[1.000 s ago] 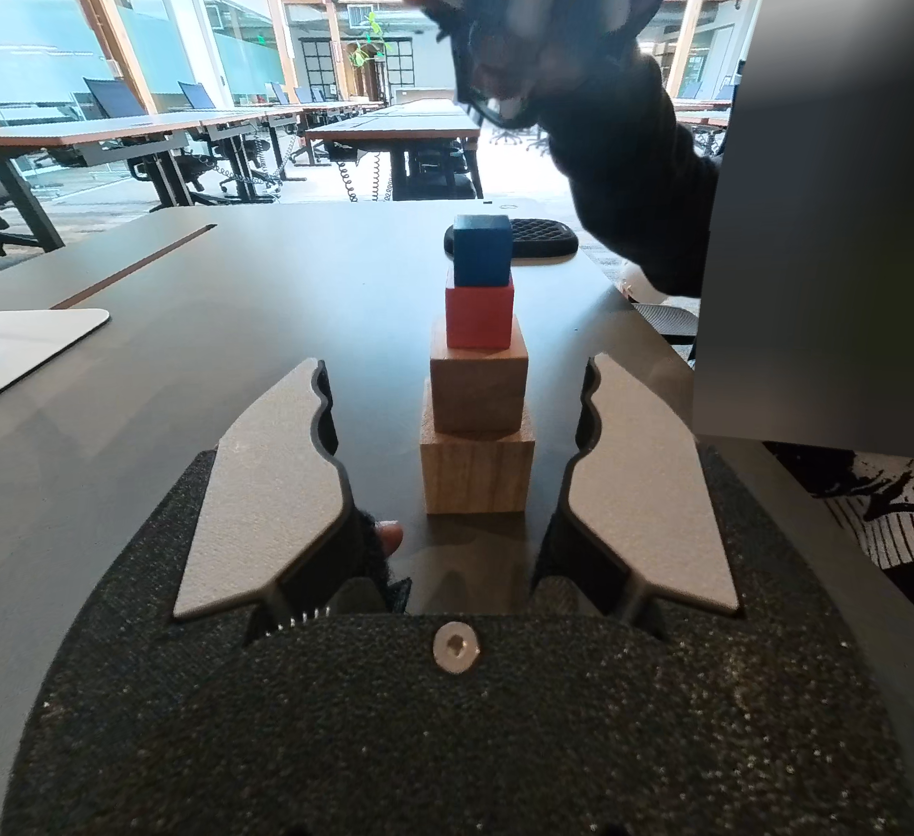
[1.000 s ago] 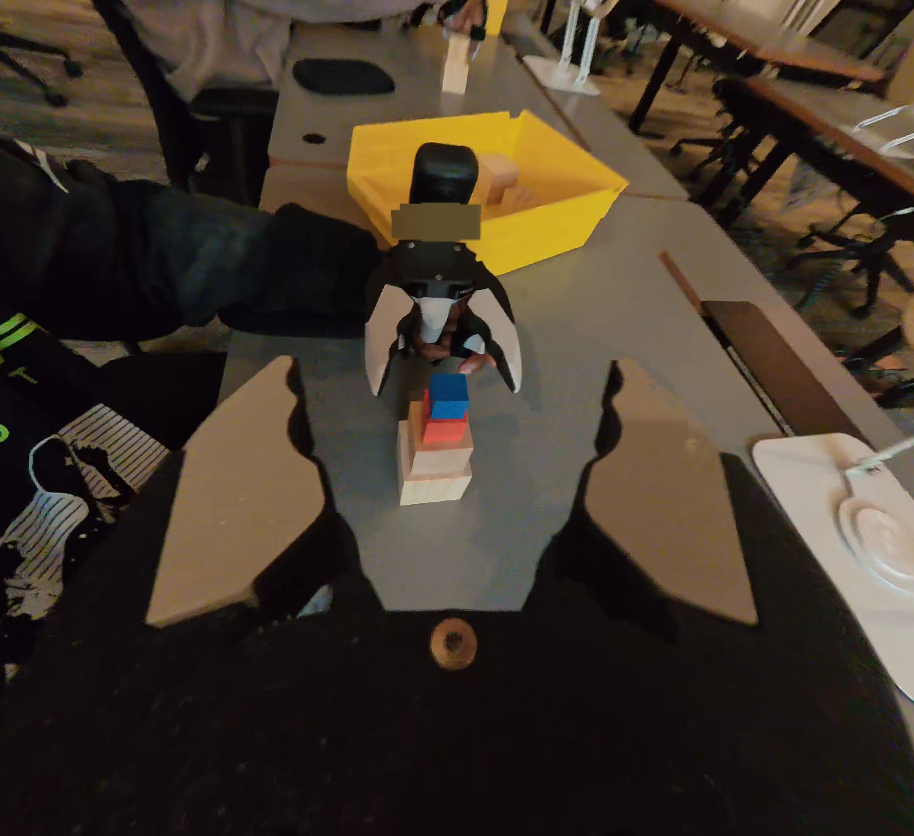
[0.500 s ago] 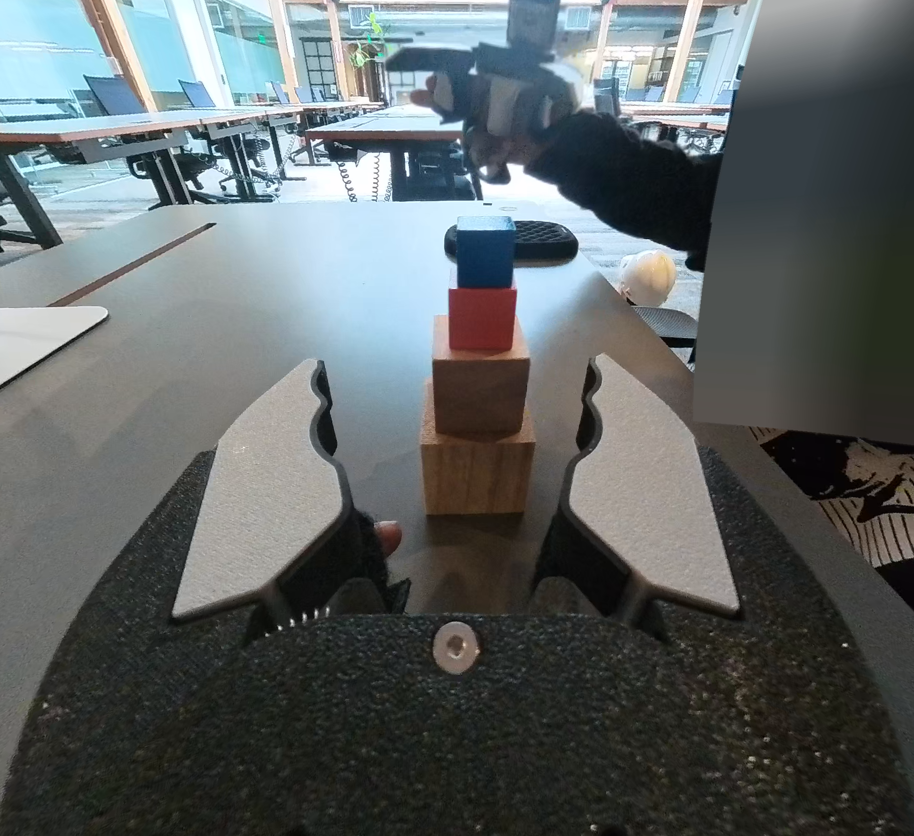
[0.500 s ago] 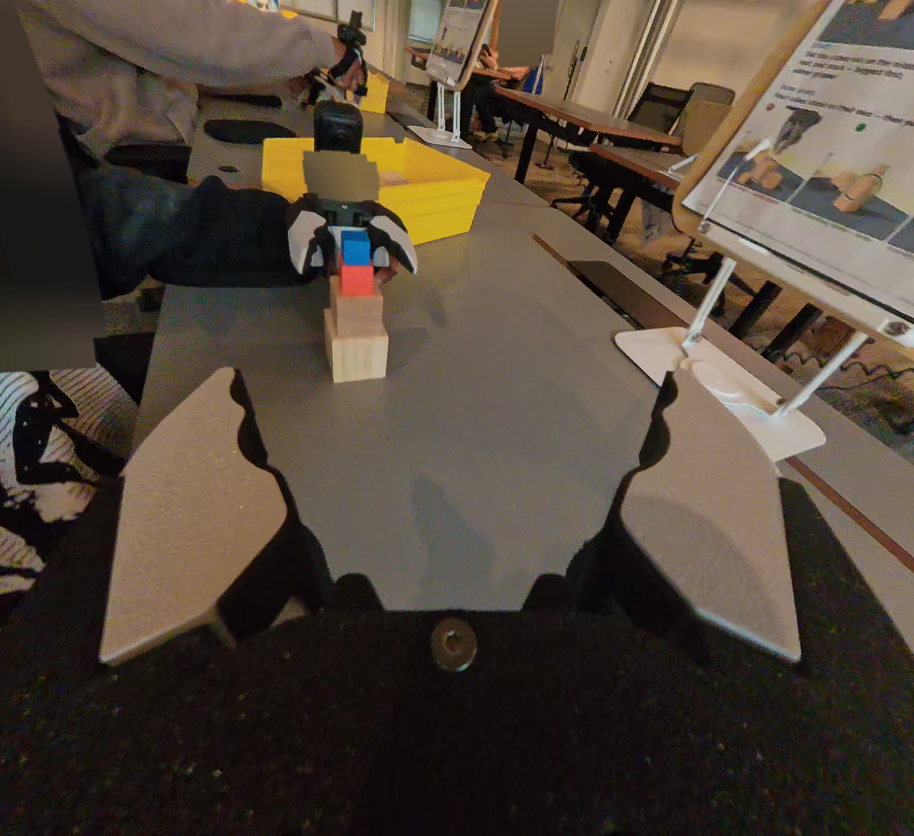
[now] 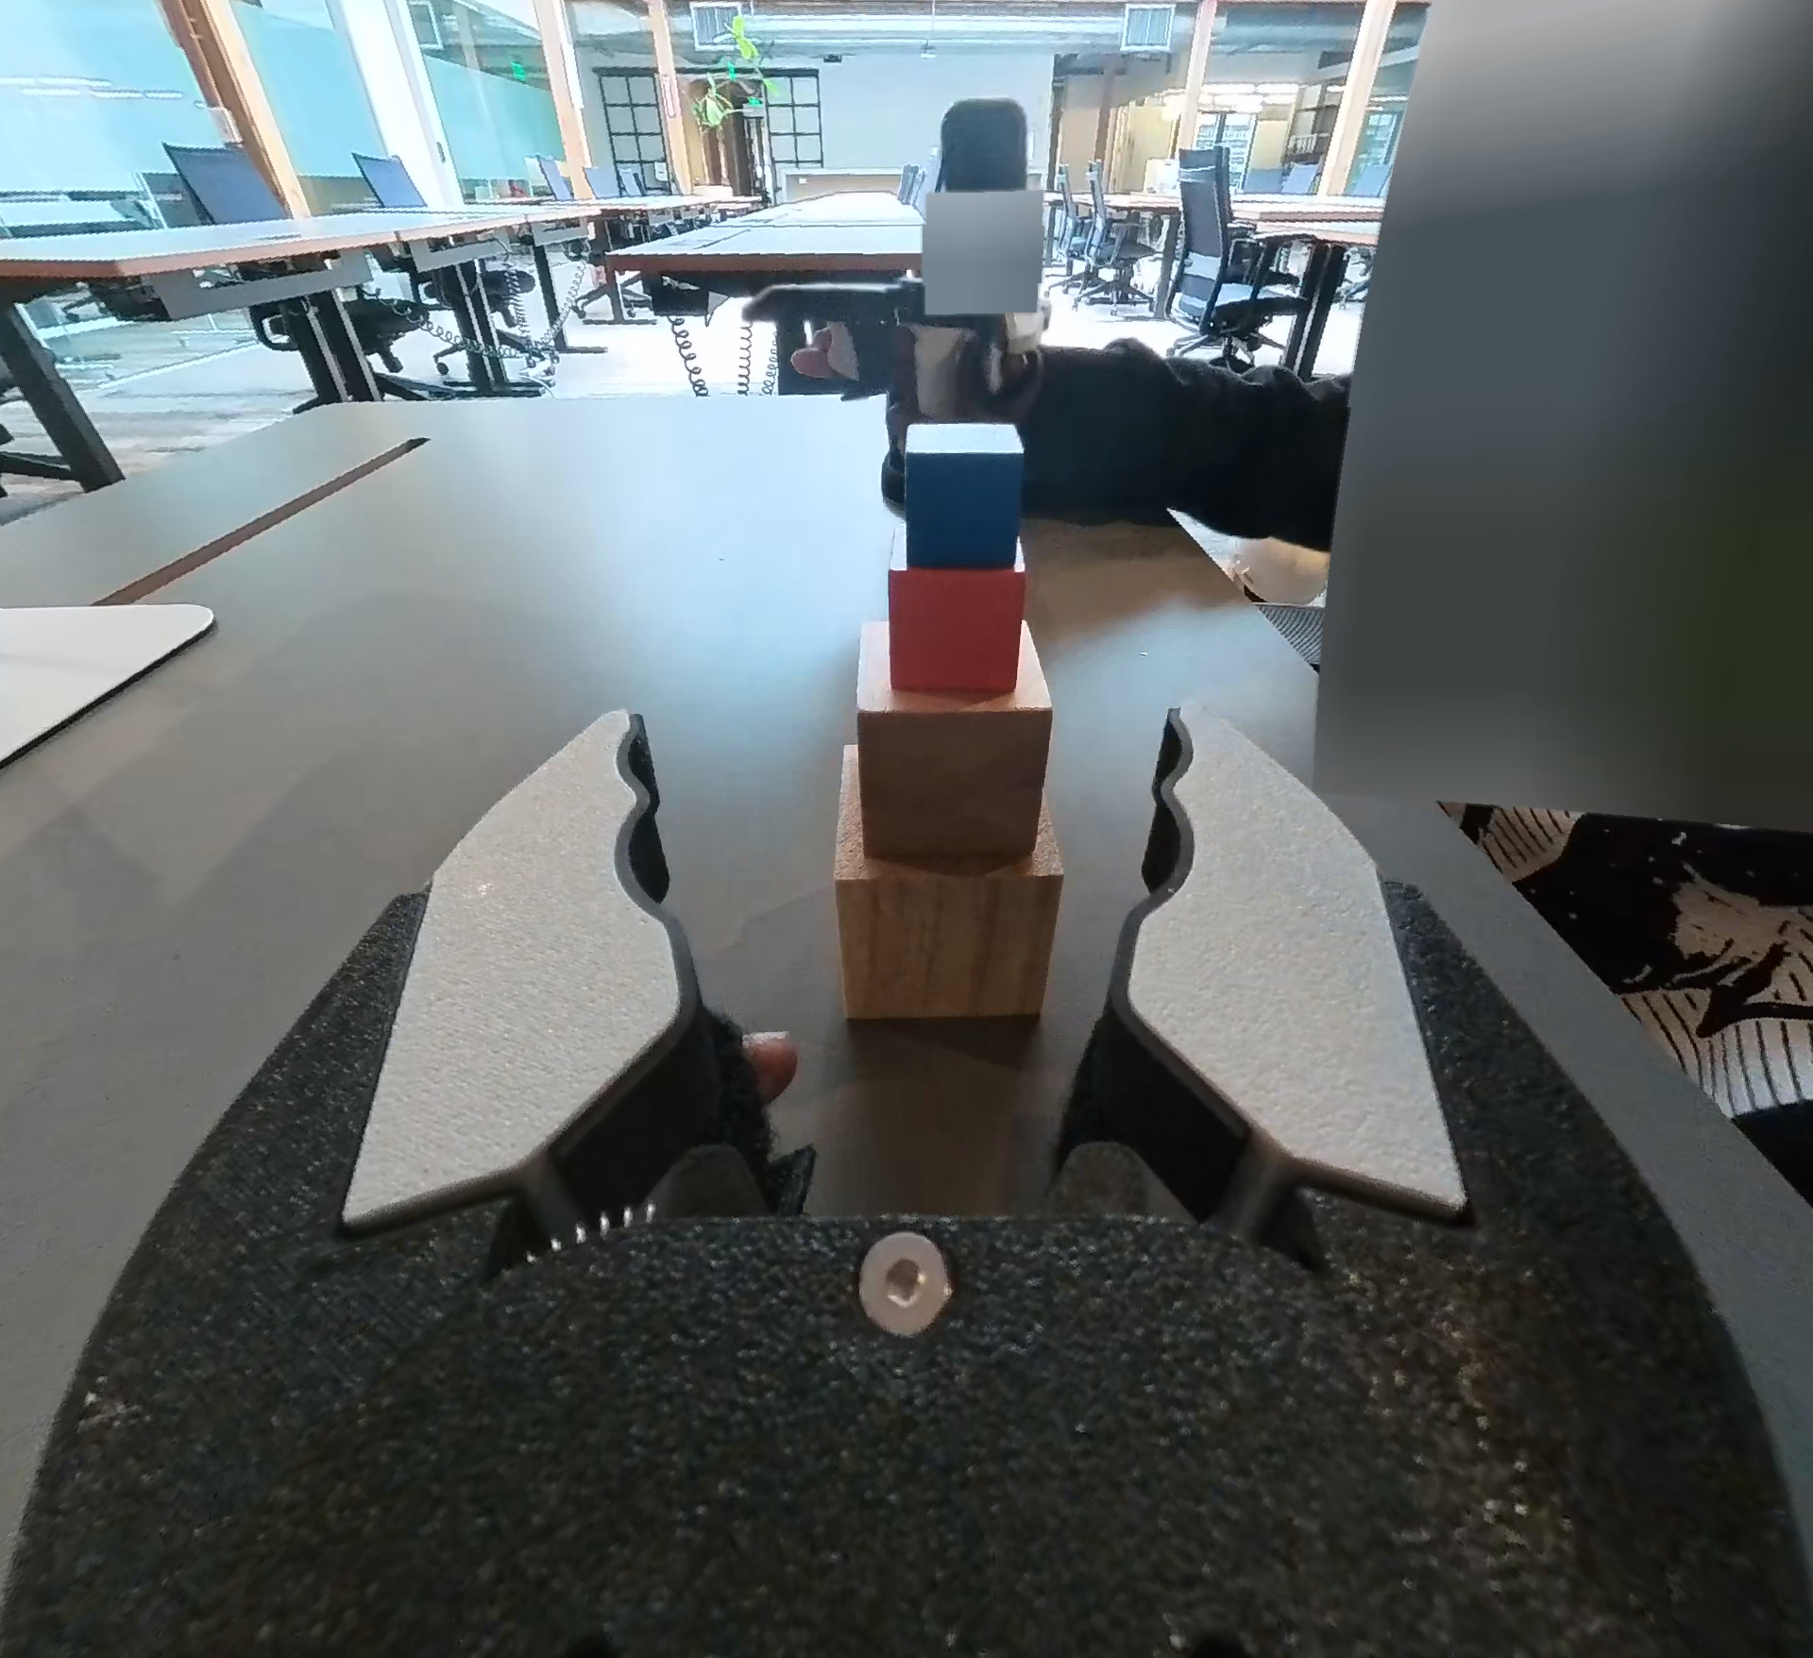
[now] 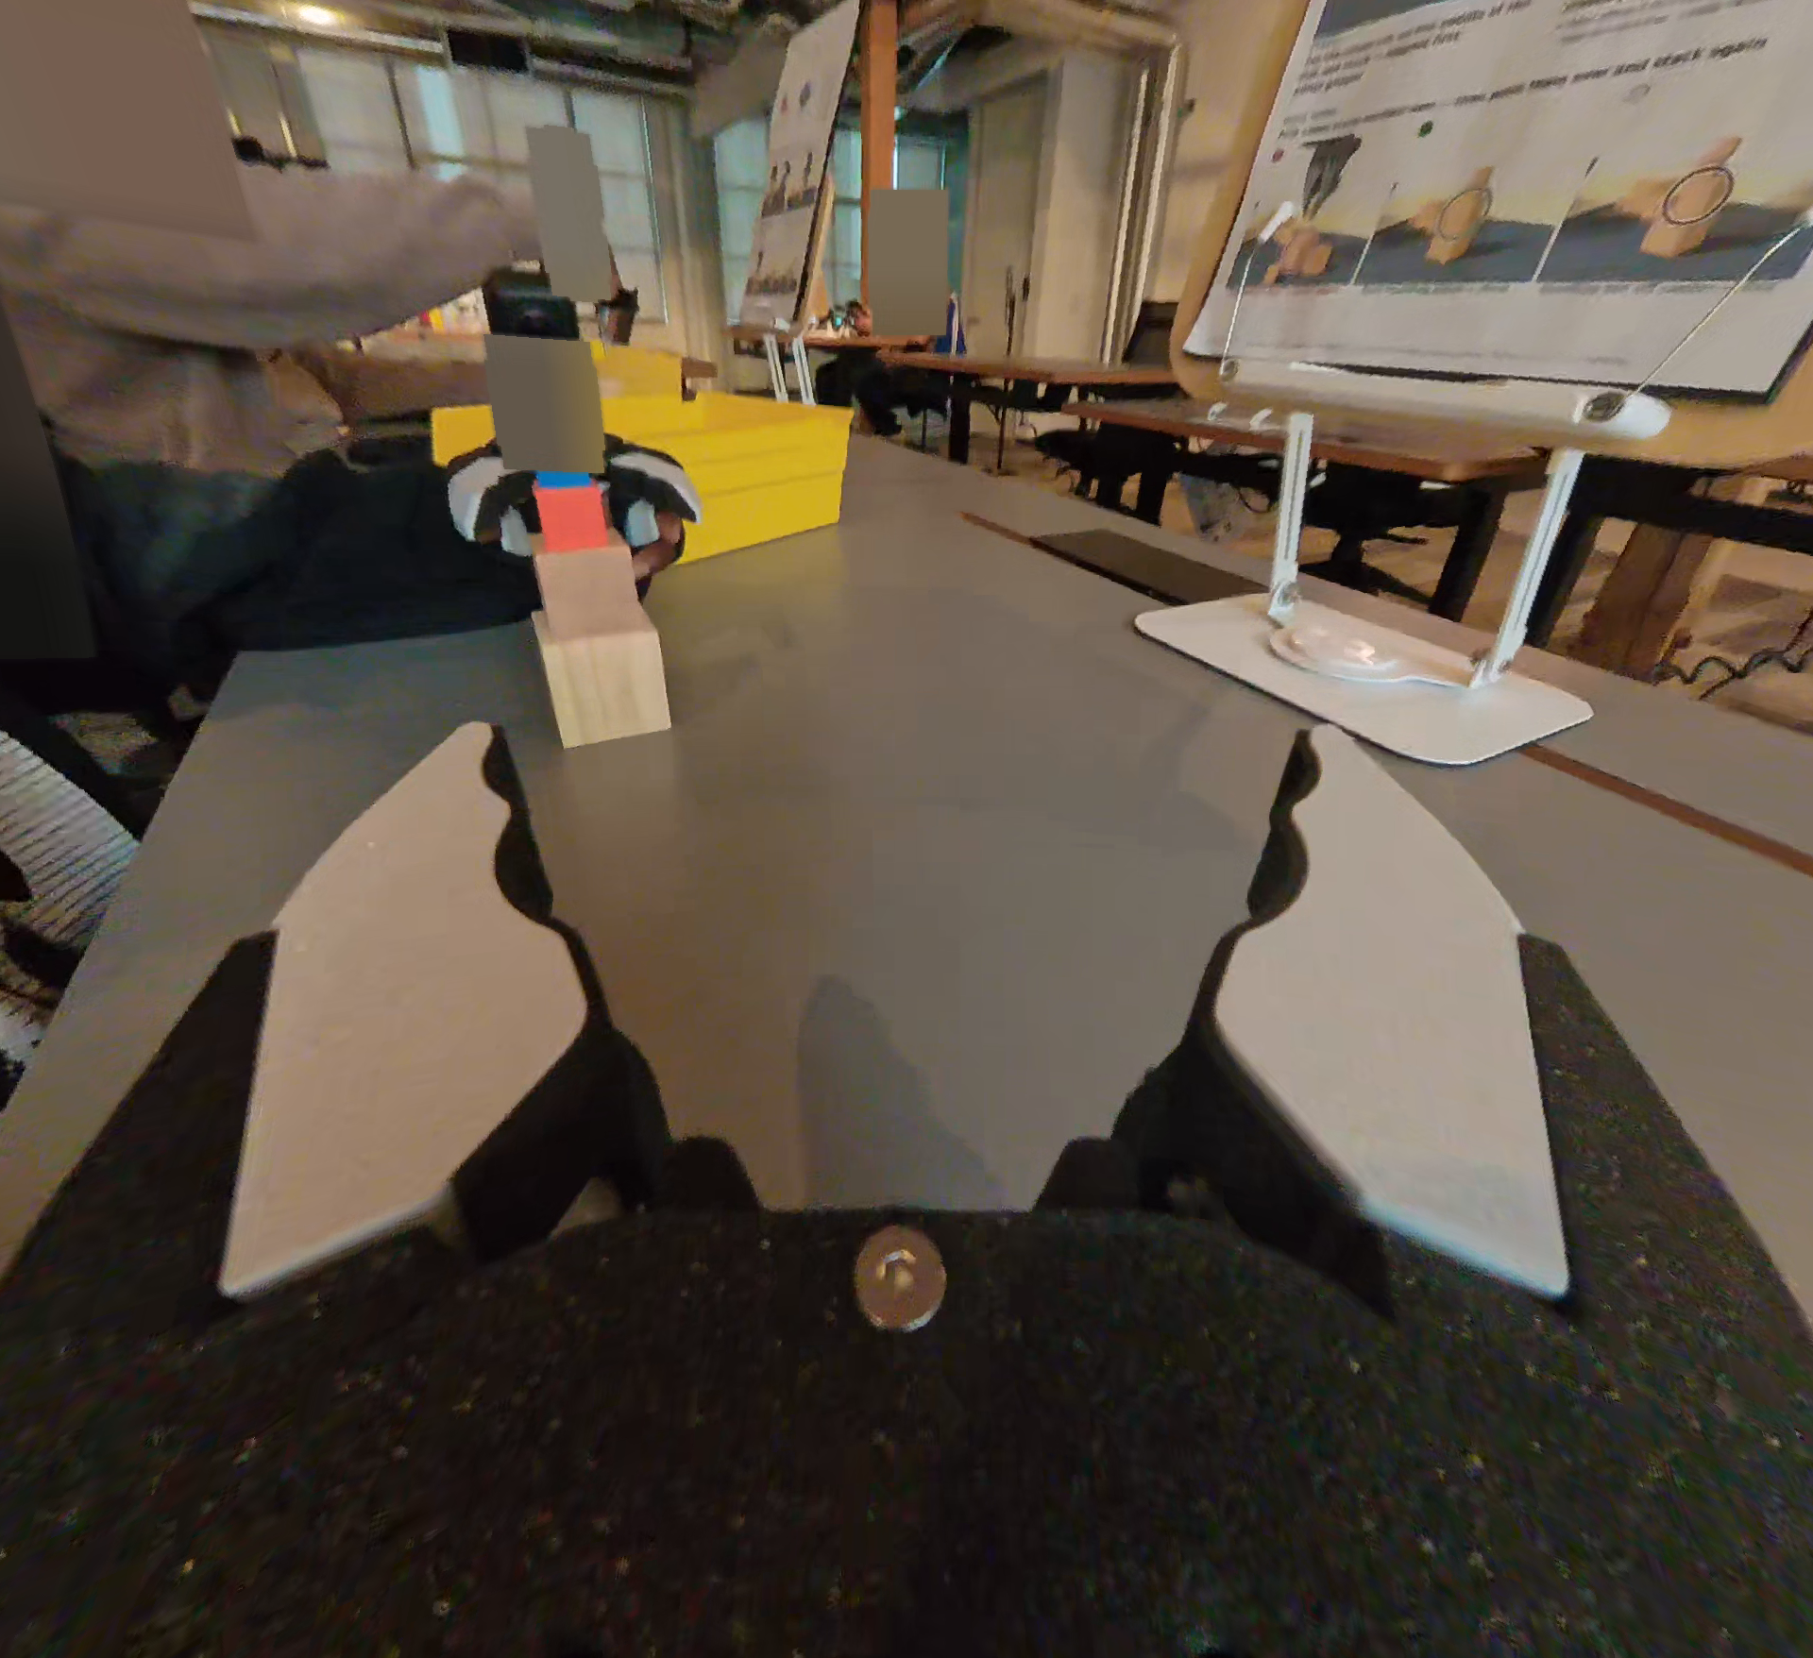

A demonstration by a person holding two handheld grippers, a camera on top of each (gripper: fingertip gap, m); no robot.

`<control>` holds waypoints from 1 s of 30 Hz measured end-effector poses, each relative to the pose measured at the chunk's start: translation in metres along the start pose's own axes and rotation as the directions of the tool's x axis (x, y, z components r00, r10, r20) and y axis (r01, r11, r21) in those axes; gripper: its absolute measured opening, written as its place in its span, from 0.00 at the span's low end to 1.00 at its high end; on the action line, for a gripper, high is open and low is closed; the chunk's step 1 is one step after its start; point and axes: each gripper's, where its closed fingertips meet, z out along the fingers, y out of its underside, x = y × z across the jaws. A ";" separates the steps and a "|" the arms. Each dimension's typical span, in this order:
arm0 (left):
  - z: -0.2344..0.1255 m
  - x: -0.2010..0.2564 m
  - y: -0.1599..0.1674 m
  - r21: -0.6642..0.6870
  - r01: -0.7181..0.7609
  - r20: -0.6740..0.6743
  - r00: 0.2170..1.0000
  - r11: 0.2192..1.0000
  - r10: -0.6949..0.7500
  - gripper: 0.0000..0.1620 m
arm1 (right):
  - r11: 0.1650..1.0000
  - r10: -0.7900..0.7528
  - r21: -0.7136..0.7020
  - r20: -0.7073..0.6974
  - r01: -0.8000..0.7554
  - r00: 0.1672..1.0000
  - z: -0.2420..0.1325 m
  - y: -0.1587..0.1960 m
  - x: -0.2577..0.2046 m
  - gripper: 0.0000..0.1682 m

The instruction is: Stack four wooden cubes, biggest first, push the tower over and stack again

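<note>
A tower of four cubes stands on the dark table (image 5: 491,630): a large light wooden cube (image 5: 947,939) at the bottom, a darker wooden cube (image 5: 952,767), a red cube (image 5: 957,630) and a blue cube (image 5: 963,497) on top. My left gripper (image 5: 907,733) is open and empty, low on the table, with the tower's base between its fingers and touching neither. My right gripper (image 6: 898,738) is open and empty, on the tower's far side, and shows behind the tower in the left wrist view (image 5: 966,355). The right wrist view shows the tower (image 6: 603,679) ahead to the left, with the left gripper (image 6: 574,502) behind it.
A yellow bin (image 6: 746,463) stands behind the left gripper. A white document stand (image 6: 1373,669) with a picture sheet stands at the right; its white base shows in the left wrist view (image 5: 88,669). The table edge (image 5: 1472,875) runs close beside the tower. A person's grey sleeve (image 6: 245,287) reaches over the neighbouring table.
My right gripper has come down from above the tower and back to a low, level pose beyond it. The tower and my left gripper have not moved.
</note>
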 end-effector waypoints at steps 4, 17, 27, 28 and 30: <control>0.001 0.000 0.001 -0.007 -0.004 0.000 1.000 1.000 0.004 0.59 | 0.996 -0.038 -0.077 0.015 0.039 0.999 0.005 0.015 -0.005 0.85; 0.002 0.000 0.002 -0.012 -0.006 0.004 1.000 1.000 0.007 0.59 | 0.987 -0.066 -0.148 0.034 0.070 0.997 0.011 0.031 -0.012 0.86; 0.003 0.000 0.003 -0.024 -0.008 -0.002 1.000 1.000 0.008 0.59 | 0.989 -0.055 -0.138 0.028 0.058 0.998 0.011 0.031 -0.010 0.86; 0.003 0.000 0.003 -0.027 -0.010 -0.004 1.000 1.000 0.010 0.59 | 0.988 -0.057 -0.140 0.028 0.060 0.998 0.011 0.031 -0.011 0.86; 0.003 0.000 0.003 -0.027 -0.006 -0.007 1.000 1.000 0.006 0.59 | 0.988 -0.058 -0.144 0.029 0.062 0.998 0.011 0.032 -0.011 0.86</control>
